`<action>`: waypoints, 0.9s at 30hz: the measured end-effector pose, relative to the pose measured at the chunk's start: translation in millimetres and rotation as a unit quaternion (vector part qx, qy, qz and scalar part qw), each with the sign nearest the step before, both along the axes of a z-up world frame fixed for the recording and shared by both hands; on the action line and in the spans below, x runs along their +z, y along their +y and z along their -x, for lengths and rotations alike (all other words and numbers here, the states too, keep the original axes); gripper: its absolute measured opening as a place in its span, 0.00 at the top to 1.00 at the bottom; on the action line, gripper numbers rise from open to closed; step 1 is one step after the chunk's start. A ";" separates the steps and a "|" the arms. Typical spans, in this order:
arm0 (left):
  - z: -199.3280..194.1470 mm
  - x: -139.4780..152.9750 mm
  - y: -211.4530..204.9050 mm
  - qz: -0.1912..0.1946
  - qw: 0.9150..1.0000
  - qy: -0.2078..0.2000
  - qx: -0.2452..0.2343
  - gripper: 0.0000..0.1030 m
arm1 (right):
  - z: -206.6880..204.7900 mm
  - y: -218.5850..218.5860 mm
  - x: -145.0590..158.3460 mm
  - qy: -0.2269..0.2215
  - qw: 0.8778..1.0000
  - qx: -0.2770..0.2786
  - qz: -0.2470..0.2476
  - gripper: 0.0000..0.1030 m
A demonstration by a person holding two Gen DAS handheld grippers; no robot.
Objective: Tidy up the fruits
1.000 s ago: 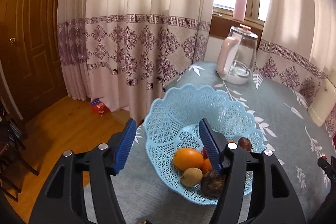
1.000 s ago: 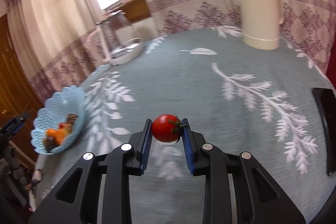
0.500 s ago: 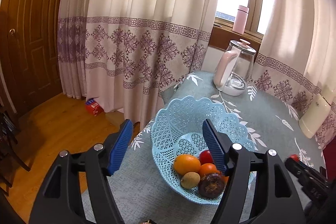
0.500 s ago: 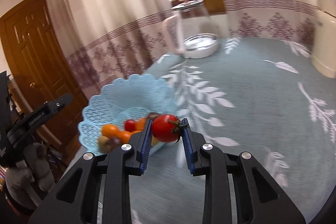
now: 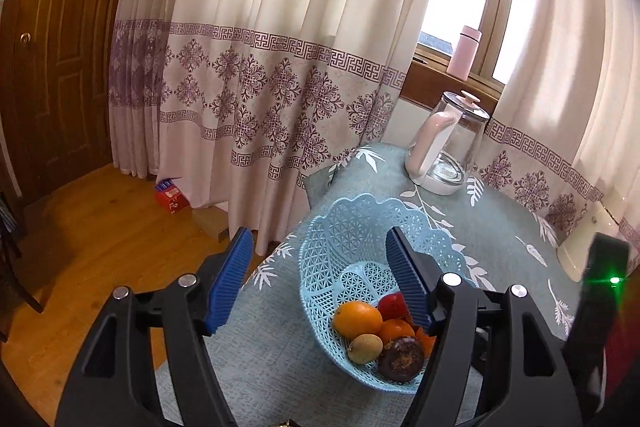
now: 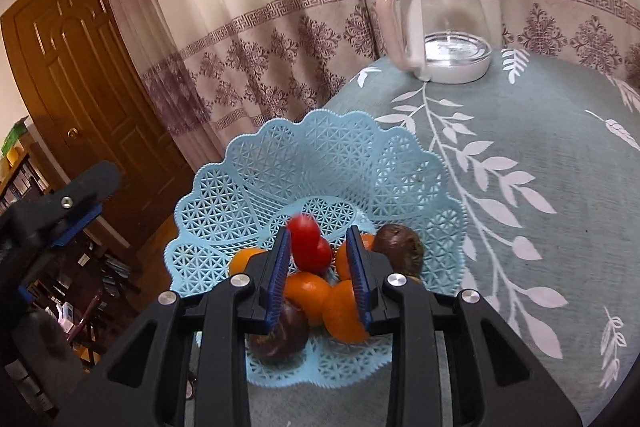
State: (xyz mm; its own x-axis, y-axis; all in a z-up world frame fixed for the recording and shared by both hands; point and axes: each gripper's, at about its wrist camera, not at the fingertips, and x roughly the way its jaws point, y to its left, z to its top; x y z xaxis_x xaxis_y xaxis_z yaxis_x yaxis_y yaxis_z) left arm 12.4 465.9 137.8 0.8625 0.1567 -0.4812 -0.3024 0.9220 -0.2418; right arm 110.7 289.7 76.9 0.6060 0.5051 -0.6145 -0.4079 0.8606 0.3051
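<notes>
A light-blue lattice basket [image 5: 352, 211] [image 6: 304, 131] stands near the table's corner. It holds oranges [image 5: 357, 318] [image 6: 306, 291], dark brown round fruits [image 5: 401, 358] [image 6: 398, 247], a small yellowish fruit [image 5: 364, 348] and a red tomato [image 5: 392, 305]. My right gripper [image 6: 317, 229] hovers over the pile, slightly open. A blurred red tomato [image 6: 302, 227] shows between and just past its tips, clear of the right pad, against another red fruit [image 6: 322, 253]. My left gripper [image 5: 319, 235] is wide open and empty, held back from the basket's near-left side.
A glass kettle [image 5: 448, 155] [image 6: 444, 27] with a pink handle stands beyond the basket. A cream thermos [image 5: 588, 247] sits at the right. The table edge drops off left of the basket to a wooden floor with a red box [image 5: 170, 195].
My right gripper carried the tomato across the table to above the basket and loosened; the tomato now sits past the tips, blurred. My left gripper drew back and rose a little.
</notes>
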 end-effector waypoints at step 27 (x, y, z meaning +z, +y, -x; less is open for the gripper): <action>5.2 8.1 -10.6 -0.064 0.998 -0.011 0.013 0.05 | 52.7 -74.3 14.6 -0.066 0.991 -0.117 0.017 0.20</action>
State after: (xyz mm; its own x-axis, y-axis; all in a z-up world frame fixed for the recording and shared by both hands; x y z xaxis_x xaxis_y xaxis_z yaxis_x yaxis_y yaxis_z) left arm 7.2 455.3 145.9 0.8670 0.2387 -0.4375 -0.3233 0.9374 -0.1293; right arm 57.9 215.4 91.5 0.7799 0.3224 -0.5365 -0.2308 0.9449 0.2322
